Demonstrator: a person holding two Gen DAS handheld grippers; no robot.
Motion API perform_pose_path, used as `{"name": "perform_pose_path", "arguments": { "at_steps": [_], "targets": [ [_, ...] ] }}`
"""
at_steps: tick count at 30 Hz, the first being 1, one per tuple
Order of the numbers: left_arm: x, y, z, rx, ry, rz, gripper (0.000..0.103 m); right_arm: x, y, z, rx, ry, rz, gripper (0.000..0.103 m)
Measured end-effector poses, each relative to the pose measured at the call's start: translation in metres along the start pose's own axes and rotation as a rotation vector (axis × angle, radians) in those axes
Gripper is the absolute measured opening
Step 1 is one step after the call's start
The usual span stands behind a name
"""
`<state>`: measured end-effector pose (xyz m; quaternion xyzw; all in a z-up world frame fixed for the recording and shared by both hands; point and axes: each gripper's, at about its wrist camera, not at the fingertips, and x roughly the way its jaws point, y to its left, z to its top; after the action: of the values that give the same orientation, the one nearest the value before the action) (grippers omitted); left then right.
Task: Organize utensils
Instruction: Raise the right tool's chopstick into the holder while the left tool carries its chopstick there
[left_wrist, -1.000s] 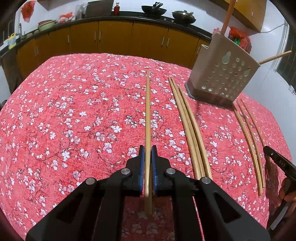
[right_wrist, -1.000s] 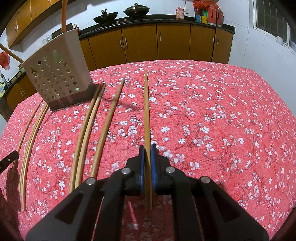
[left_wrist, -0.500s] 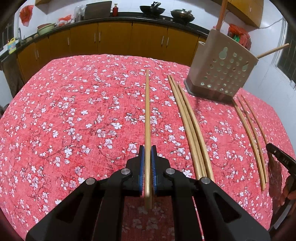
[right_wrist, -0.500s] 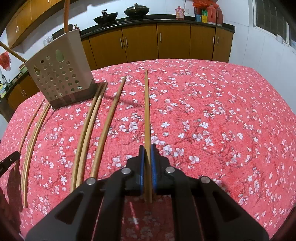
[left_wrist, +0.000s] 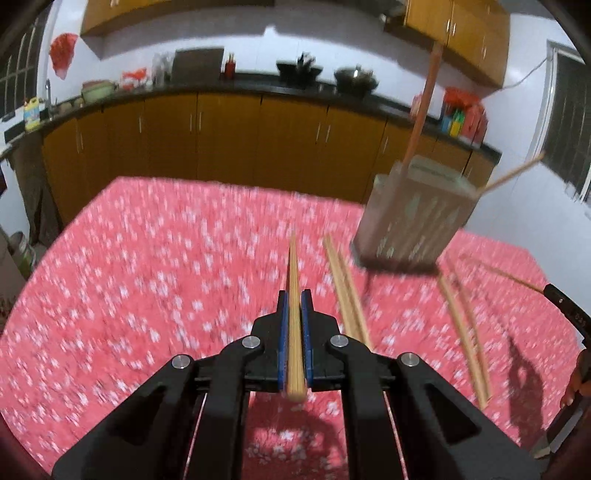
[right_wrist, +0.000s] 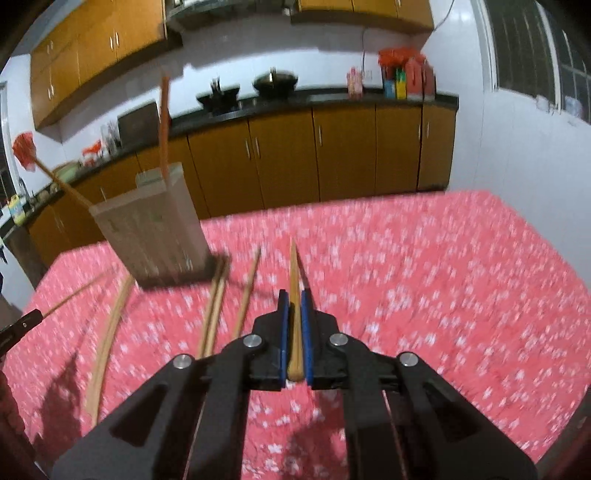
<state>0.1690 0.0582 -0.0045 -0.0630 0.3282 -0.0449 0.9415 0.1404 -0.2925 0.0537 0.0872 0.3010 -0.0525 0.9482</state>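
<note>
Bamboo chopsticks (left_wrist: 349, 295) lie loose on red floral cloth; perforated beige holder (left_wrist: 413, 218) upright behind them.

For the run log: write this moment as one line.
left claw: shut on chopstick | right claw: shut on chopstick | holder: upright on tablecloth | loose chopsticks: on cloth

Both grippers, left (left_wrist: 294, 299) and right (right_wrist: 294, 299), clamped shut, tilted downward.
</note>
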Motion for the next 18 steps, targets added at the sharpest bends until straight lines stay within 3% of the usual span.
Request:
{"name": "perform_pose_path", "arguments": {
  "at_steps": [7, 18],
  "targets": [
    [-0.024, 0.003, 0.035, -0.032, -0.105, -0.038, 0.008, -0.025, 0.007, 0.031, -0.009, -0.102, 0.025, 0.008],
    [-0.033, -0.001, 0.051, -0.012, -0.144, -0.046, 0.007, -0.038, 0.019, 0.049, -0.011, -0.145, 0.077, 0.008]
  ]
}}
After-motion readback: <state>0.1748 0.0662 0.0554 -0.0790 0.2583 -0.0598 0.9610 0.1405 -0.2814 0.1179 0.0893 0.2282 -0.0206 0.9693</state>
